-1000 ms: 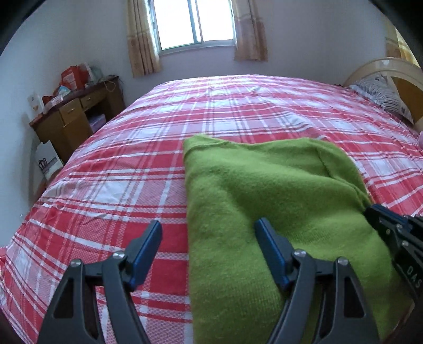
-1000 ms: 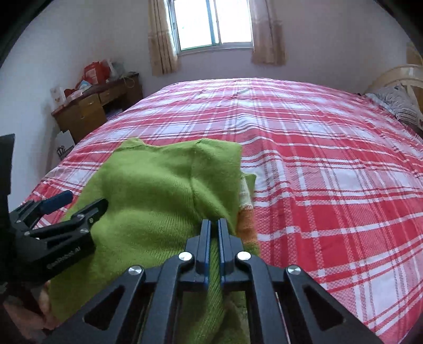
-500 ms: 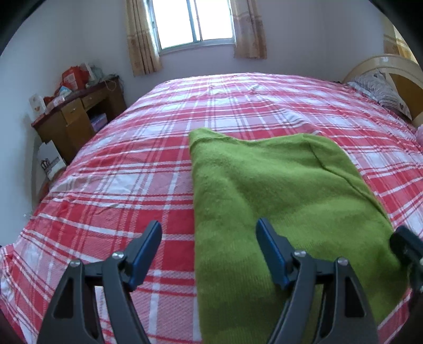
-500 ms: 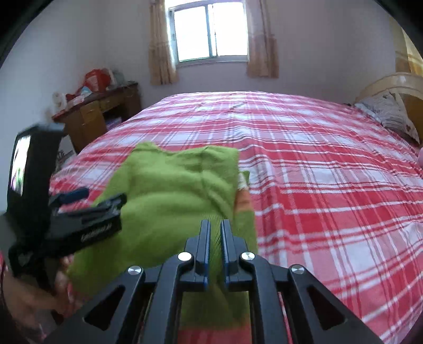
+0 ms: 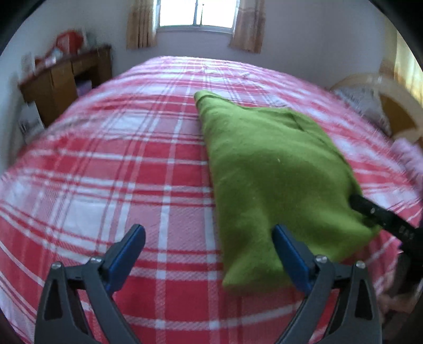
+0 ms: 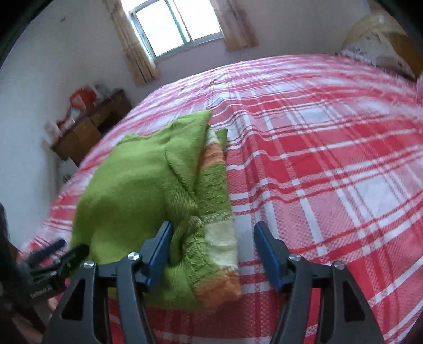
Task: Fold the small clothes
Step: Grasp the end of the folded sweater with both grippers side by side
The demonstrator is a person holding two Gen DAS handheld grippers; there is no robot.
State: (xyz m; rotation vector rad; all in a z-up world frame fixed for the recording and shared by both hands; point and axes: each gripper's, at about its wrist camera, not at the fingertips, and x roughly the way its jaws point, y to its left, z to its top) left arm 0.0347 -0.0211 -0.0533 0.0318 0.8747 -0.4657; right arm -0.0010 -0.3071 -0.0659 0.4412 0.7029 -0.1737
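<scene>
Right wrist: green sweater [image 6: 137, 190] between opening hand-held gripper [image 6: 211, 254] jaws

Both cameras sit low and close over the near edge of the bed [image 5: 148, 164], angled downward and facing the far wall with the window [image 5: 197, 13]. The left view looks past the left side of the green sweater [image 5: 269, 169]; the right view, rolled to one side, looks from its right. They share the sweater, plaid cover, window and desk [image 6: 90, 129].
</scene>
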